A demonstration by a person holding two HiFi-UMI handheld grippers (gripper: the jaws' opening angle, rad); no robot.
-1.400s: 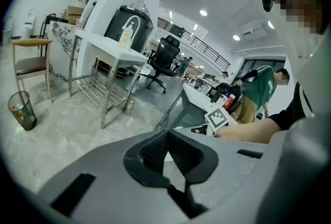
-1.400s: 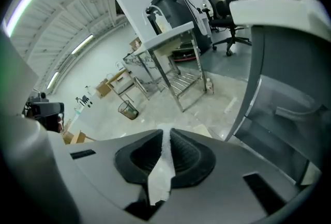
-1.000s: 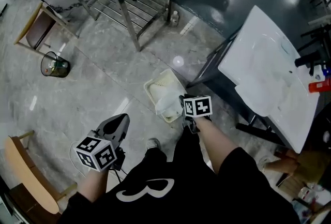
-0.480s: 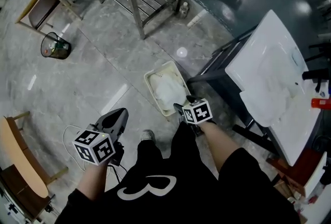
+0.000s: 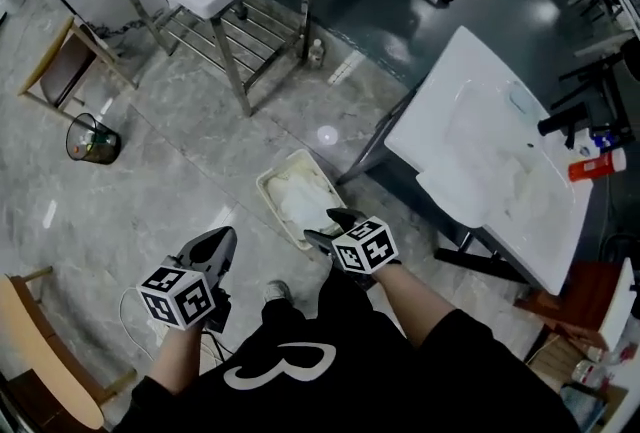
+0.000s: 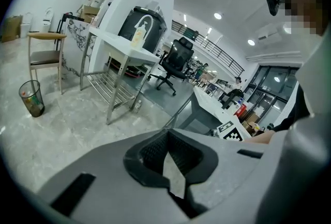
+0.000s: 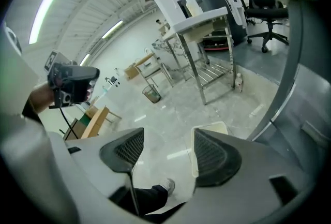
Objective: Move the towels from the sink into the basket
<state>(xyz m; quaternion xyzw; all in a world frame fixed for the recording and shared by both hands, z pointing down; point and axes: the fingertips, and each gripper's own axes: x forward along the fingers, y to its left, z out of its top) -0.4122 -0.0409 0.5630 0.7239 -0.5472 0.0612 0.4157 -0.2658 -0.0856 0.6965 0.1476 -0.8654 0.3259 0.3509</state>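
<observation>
Our right gripper [image 5: 320, 224] hangs low, and the basket [image 5: 280, 167] sits on the floor just in front of its tips. Its 2 jaws are opening. Nothing is between them; in the right gripper view we see only floor and a corner of the basket in the gap. A white towel [image 5: 300, 196] lies inside the basket, just past the tips and not touching them.

Our left gripper [image 5: 222, 239] is down by our left side, well apart from the basket. Its 2 jaws are pressed together at the tips with nothing in them.

The sink [image 5: 440, 96] stands up high, off to the right of the right gripper and well apart from it. There is a pale lump in its bowl. It may be 1 more towel, but we cannot tell.

We think this is the let-go step. To do it well, we should get the jaws wide open before we lift, so no cloth sticks to a pad and comes back out. Then we should lift straight up, away from the basket rim. If the sink has more towels, we should swing right to it with the jaws wide, come down on a thick fold, and pinch it well so it does not slip on the way over.
</observation>
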